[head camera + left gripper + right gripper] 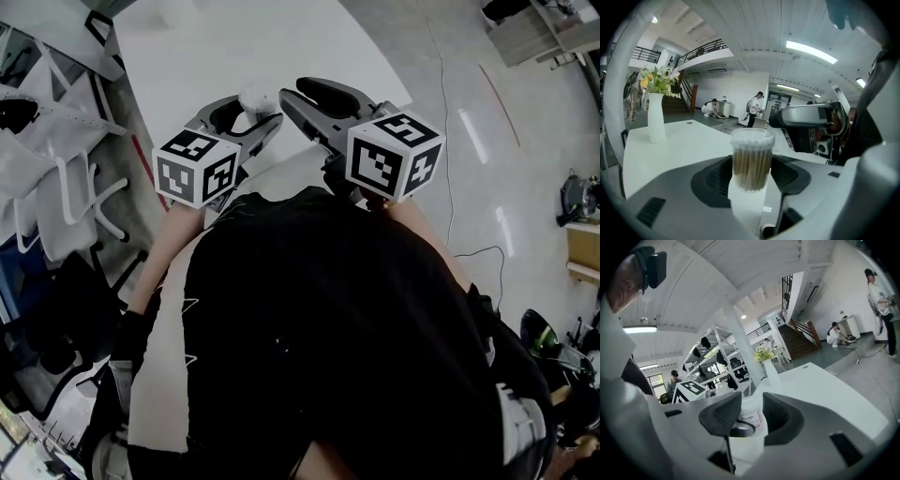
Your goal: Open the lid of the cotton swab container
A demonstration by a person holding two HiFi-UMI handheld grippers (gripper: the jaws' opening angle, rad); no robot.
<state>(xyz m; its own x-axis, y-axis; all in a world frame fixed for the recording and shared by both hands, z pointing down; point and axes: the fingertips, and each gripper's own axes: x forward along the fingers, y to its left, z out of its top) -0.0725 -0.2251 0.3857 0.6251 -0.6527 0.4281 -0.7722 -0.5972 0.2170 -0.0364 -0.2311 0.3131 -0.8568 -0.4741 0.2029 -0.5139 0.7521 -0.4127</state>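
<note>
A clear cotton swab container [751, 161], packed with swabs and with its clear lid [752, 137] on top, stands upright between the pads of my left gripper [751, 177], which is shut on it. From the head view it shows as a small white shape [253, 97] in the left gripper [246, 112], held above the white table [234, 47]. My right gripper [305, 94] is just to its right. Seen from the right gripper view, that gripper [751, 409] is open, and the container's white, pink-labelled side [752, 419] shows in the gap; the pads do not press on it.
A white vase of flowers [656, 123] stands farther back on the table, also in the right gripper view [767, 365]. White chairs [66, 197] crowd the table's left side. Grey floor with a cable [450, 187] lies to the right. People stand in the background [754, 108].
</note>
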